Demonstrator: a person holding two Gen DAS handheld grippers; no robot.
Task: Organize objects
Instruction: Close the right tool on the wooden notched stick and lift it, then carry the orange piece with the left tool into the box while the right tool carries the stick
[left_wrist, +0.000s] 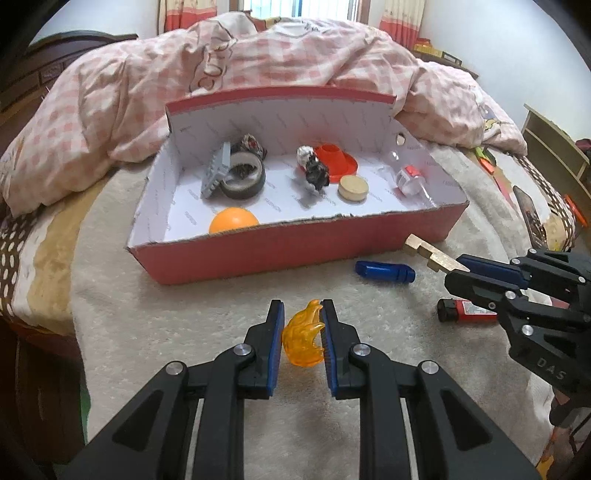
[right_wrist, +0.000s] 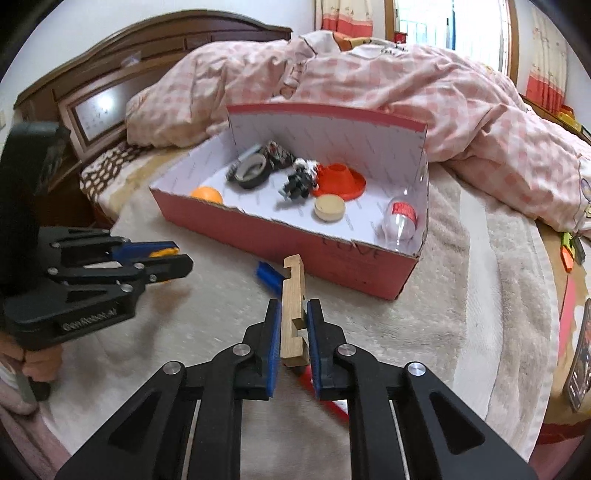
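Both grippers loaded, box ahead

Left first: the left gripper (left_wrist: 303, 339) was closed on the orange flame piece (left_wrist: 303, 338), pinched between its pads, just short of the red box (left_wrist: 295, 254). Judged best: carry over the near wall before releasing. The right gripper (right_wrist: 291, 332) was clamped on the notched wooden block (right_wrist: 292, 314), its tip reaching toward the box; clear the blue cylinder (right_wrist: 269, 277) below.

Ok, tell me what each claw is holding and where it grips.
The left claw pinches the translucent orange flame piece by its flat sides. The right claw clamps the notched wooden block near its lower end.
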